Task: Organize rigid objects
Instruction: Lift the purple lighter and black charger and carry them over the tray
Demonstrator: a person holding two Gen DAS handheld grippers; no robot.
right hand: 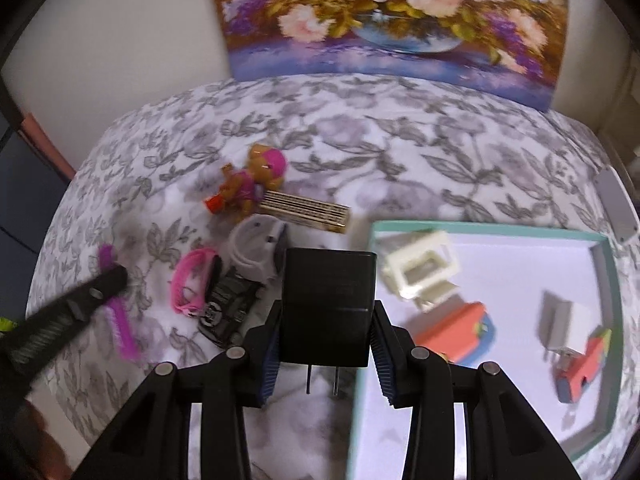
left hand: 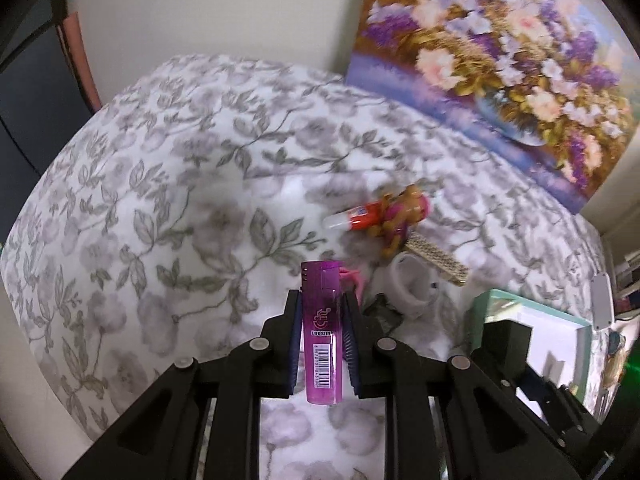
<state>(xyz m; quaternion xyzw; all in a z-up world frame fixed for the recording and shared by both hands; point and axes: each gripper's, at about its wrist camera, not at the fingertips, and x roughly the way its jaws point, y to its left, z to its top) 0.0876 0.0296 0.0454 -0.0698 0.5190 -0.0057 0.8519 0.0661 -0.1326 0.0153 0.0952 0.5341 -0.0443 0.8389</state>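
My left gripper (left hand: 322, 300) is shut on a purple lighter (left hand: 322, 332) and holds it above the floral cloth. The lighter and that gripper also show at the left of the right wrist view (right hand: 114, 280). My right gripper (right hand: 324, 312) is shut on a black plug adapter (right hand: 326, 304), prongs pointing back toward me, just left of the teal-rimmed tray (right hand: 600, 320). The tray holds a cream toy frame (right hand: 420, 272), a coral and blue toy (right hand: 456, 332), a white charger (right hand: 560, 324) and another coral toy (right hand: 580, 372).
On the cloth lie a small doll (right hand: 256, 176), an orange glue stick (left hand: 356, 218), a striped flat stick (right hand: 308, 210), a grey watch (right hand: 260, 256), a pink band (right hand: 192, 284) and a black toy car (right hand: 228, 312). A flower painting (right hand: 400, 20) leans on the back wall.
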